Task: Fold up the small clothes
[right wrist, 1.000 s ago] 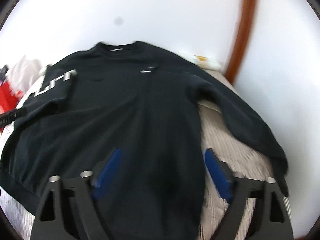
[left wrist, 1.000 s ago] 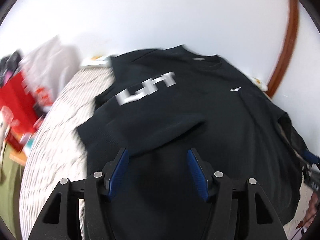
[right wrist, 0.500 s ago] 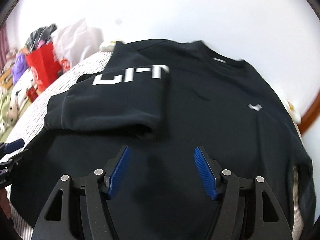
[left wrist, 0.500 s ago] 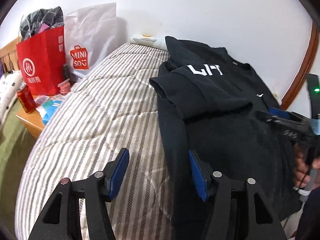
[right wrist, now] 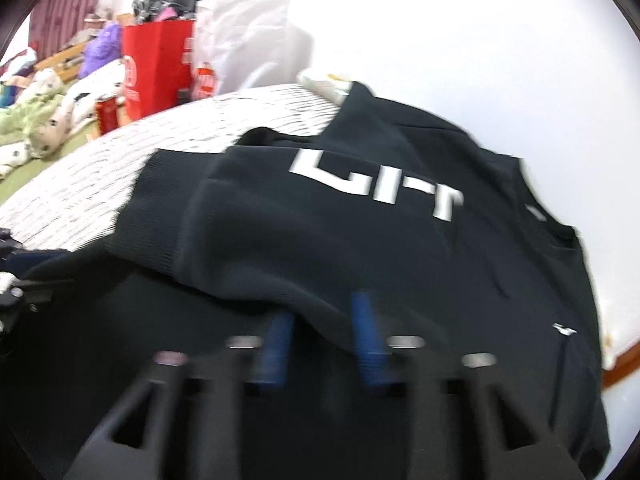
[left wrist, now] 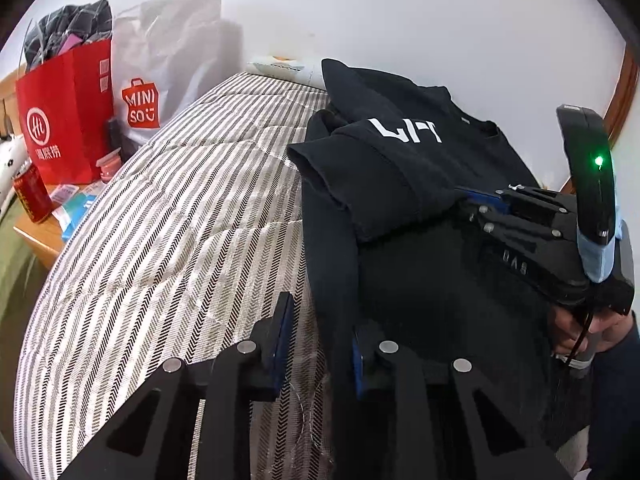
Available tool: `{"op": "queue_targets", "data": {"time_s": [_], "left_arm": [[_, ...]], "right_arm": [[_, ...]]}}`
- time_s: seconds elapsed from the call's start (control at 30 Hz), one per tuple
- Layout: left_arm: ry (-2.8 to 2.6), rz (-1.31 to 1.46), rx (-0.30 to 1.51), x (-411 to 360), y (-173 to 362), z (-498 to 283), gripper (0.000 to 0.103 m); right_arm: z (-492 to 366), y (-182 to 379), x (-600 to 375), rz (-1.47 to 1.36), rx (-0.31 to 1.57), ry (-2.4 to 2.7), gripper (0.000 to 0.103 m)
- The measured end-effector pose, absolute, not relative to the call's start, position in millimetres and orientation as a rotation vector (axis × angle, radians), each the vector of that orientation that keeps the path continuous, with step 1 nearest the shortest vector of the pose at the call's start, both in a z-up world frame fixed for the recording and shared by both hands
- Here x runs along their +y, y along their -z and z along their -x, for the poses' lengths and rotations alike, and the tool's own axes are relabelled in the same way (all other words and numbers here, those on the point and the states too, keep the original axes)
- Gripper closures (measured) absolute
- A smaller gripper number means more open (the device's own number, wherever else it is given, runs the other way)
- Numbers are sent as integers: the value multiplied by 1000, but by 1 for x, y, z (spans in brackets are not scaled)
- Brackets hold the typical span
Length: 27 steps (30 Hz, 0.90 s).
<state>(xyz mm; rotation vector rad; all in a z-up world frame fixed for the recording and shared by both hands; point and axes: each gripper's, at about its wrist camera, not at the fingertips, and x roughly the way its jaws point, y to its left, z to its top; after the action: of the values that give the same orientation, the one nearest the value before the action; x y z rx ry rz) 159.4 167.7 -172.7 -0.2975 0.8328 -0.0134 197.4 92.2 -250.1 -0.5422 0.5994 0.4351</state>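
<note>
A black sweatshirt (left wrist: 420, 280) with white lettering lies on the striped bed (left wrist: 160, 220), its left sleeve (left wrist: 380, 168) folded over the chest. My left gripper (left wrist: 320, 336) is open, its jaws on either side of the sweatshirt's left side edge near the hem. My right gripper (right wrist: 324, 336) is open, narrower than before, with the lower edge of the folded sleeve (right wrist: 280, 248) between its pads. It also shows from the side in the left wrist view (left wrist: 476, 200), at the sleeve's edge.
A red paper bag (left wrist: 68, 112) and a white Miniso bag (left wrist: 160, 76) stand at the bed's left on a wooden side table (left wrist: 40, 236) with a red can (left wrist: 32, 196). White wall behind; brown door frame (left wrist: 620, 92) at right.
Both grippers have narrowed. The left has settled over the sweatshirt's left edge. The right has moved left onto the folded sleeve's lower edge.
</note>
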Motion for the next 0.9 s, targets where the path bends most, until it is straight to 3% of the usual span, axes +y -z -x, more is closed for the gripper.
{"op": "queue_targets", "data": {"time_s": [0.27, 0.5, 0.6, 0.67, 0.77, 0.9], "left_arm": [[26, 332, 829, 173, 174, -158, 82], [29, 338, 827, 174, 174, -158, 82], [21, 301, 833, 170, 173, -156, 82], [18, 266, 841, 165, 172, -153, 82], [29, 255, 859, 163, 171, -143, 79], [58, 235, 877, 162, 169, -125, 75]], "right_arm": [[-201, 188, 8, 221, 485, -342, 98], [-224, 196, -93, 37, 589, -114, 96], [-216, 206, -120, 7, 634, -71, 82], [-199, 212, -132, 11, 643, -45, 63], [-165, 221, -149, 56, 646, 21, 51], [-116, 233, -180, 86, 659, 122, 43]]}}
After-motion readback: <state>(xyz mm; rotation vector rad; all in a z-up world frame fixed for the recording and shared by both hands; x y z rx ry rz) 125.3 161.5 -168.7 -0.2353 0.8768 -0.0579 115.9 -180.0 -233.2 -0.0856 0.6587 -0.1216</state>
